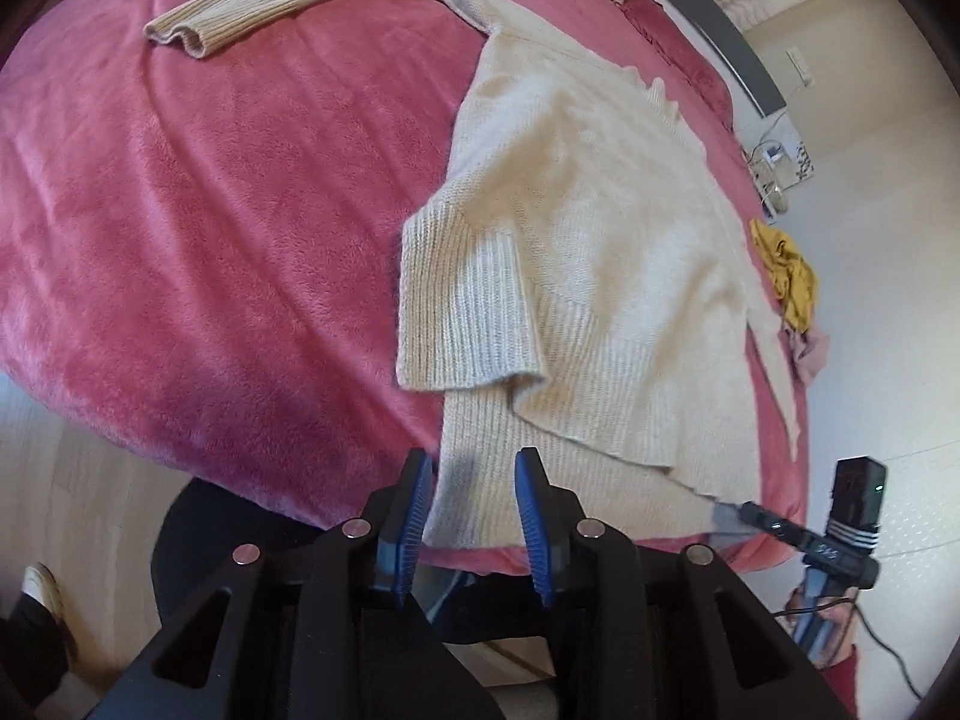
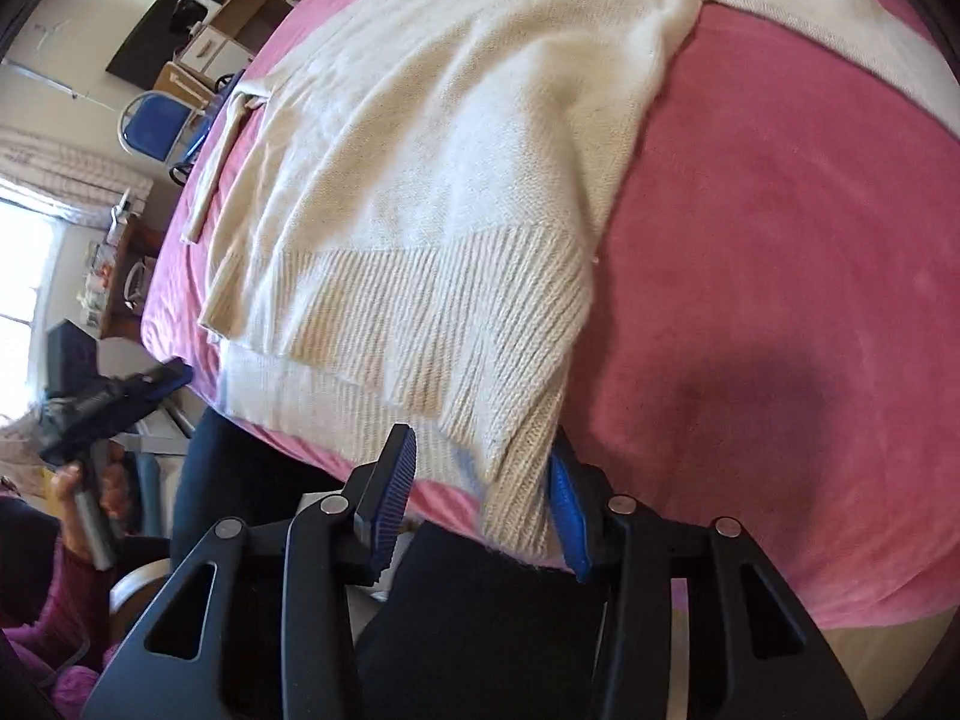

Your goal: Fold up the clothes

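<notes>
Two wrist views are supplied, and neither shows the whole garment. The cream sweater (image 1: 588,252) is cut off at the upper edge of both frames, and its far side is hidden past the curve of the pink blanket (image 1: 210,210). One sleeve (image 1: 264,0) is seen stretched across the upper left of the left wrist view; the other is folded over the body, its ribbed cuff lying at centre frame. The ribbed hem hangs over the near edge of the bed in the lower centre of both views.

The left gripper (image 1: 474,516) is seen with its blue pads (image 1: 414,516) set apart at a moderate width. The hem is seen between and just beyond them; whether either pad touches the knit cannot be told.

The right gripper (image 2: 480,504) is also spread, somewhat wider. The hem corner droops into its gap, close against the right-hand pad (image 2: 567,516), part of which is hidden by the knit; contact cannot be confirmed. No grip on the fabric is seen.

At the lower right of the left wrist view the other tool is seen small near the hem's far corner. Dark trousers (image 2: 480,600) are noted below the fingers. A yellow cloth (image 1: 786,276) lies at the right edge of the bed.
</notes>
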A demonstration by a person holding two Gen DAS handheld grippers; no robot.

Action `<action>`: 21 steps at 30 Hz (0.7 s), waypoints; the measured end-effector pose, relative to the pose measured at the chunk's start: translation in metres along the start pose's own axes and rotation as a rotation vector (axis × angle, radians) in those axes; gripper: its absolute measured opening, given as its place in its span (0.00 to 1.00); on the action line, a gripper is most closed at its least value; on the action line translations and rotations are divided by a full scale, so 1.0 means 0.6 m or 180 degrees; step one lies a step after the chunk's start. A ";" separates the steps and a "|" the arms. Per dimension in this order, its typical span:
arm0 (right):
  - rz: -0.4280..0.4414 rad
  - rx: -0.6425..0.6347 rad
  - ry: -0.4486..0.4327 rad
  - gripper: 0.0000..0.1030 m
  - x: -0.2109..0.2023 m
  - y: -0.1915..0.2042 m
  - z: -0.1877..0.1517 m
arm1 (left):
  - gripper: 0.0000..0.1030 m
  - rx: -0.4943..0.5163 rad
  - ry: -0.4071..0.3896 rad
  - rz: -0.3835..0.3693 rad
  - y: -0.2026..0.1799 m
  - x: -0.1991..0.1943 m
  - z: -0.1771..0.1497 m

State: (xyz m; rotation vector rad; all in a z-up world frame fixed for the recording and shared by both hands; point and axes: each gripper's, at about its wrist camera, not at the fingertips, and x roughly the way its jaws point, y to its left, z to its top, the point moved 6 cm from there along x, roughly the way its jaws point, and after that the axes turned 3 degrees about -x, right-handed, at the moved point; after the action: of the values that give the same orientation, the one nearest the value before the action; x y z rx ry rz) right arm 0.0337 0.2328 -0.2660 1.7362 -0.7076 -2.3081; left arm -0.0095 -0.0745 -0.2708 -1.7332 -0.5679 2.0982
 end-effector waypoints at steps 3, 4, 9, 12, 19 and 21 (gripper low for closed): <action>0.0048 0.0119 0.0004 0.49 0.003 0.002 -0.005 | 0.29 -0.0056 0.0125 -0.0084 -0.001 0.025 0.009; 0.0062 0.0158 0.0006 0.50 0.004 0.002 -0.007 | 0.29 -0.0105 0.0169 -0.0155 -0.002 0.033 0.013; 0.0098 0.0280 -0.0017 0.56 0.001 0.003 -0.014 | 0.28 -0.0293 0.0292 -0.0458 -0.007 0.058 0.030; 0.0098 0.0318 -0.0024 0.56 -0.002 0.003 -0.016 | 0.25 -0.0246 0.0301 -0.0410 -0.008 0.058 0.031; 0.0155 0.0427 -0.0063 0.57 -0.027 -0.011 -0.018 | 0.30 -0.0167 0.0292 -0.0272 0.011 0.043 0.042; 0.0130 0.0466 -0.0059 0.57 -0.025 -0.018 -0.019 | 0.31 -0.0233 0.0308 -0.0363 0.013 0.052 0.049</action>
State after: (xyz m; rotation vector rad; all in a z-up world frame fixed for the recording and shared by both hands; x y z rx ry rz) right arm 0.0506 0.2450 -0.2604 1.7439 -0.9279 -2.3004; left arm -0.0443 -0.0675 -0.2960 -1.7868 -0.7057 1.9271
